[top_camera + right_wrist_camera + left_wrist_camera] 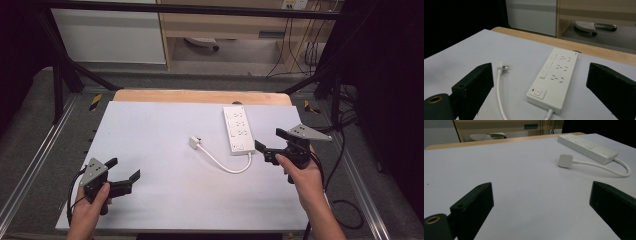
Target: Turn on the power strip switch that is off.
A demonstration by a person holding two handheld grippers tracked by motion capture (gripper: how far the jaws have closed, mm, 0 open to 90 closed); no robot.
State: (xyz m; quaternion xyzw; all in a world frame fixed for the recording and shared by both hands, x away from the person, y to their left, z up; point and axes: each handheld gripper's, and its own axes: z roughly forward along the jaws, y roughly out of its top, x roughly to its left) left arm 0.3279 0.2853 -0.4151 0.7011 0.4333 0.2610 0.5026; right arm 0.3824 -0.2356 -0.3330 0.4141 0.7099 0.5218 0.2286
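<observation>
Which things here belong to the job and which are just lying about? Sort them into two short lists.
Part of the job:
- power strip, white, flat on the table
- its plug, lying loose at the end of the cable
- right gripper, open, nearest the strip
- left gripper, open, holding nothing

Just lying about:
- wheeled chair base on the floor beyond the table
- wooden desk behind it
</observation>
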